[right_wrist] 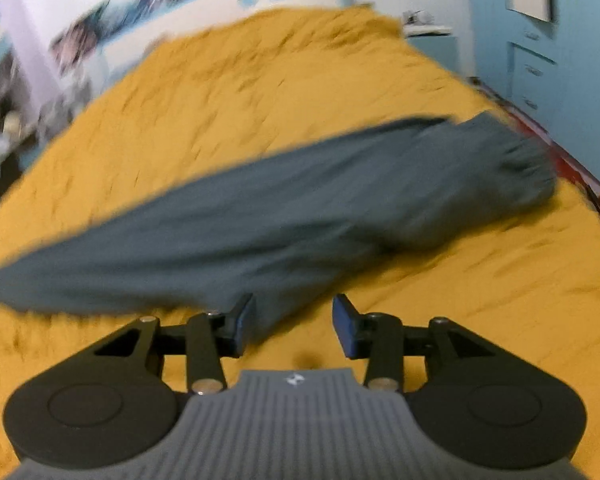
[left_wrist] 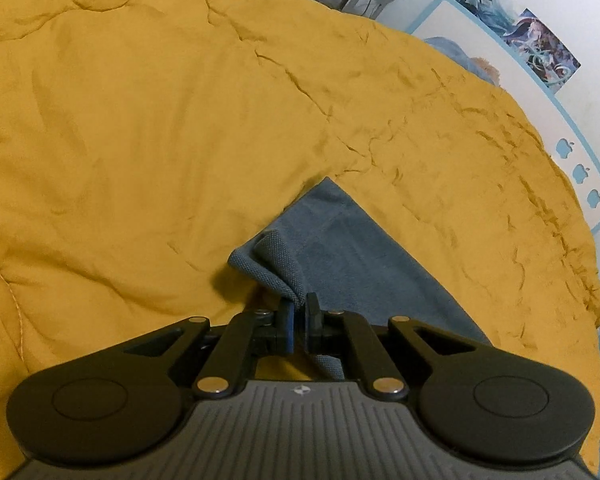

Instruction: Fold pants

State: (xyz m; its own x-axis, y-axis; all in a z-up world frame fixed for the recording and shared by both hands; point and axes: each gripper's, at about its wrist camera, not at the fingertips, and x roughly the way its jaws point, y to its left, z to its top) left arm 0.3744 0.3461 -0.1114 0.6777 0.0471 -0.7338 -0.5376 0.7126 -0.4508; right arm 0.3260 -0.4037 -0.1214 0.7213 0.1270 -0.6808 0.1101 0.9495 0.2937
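Our left gripper (left_wrist: 300,307) is clamped on a pants (right_wrist: 260,216) corner at bottom center, while our right gripper (right_wrist: 293,322) hangs wide open over them, mid-frame on the quilt (right_wrist: 480,288).

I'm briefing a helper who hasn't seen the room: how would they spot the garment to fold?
Find the bed covered by a wrinkled mustard-yellow quilt. Lying across it is a long grey-blue pair of pants, one end pinched in the left claw. It is the only dark, smooth cloth against all that yellow.
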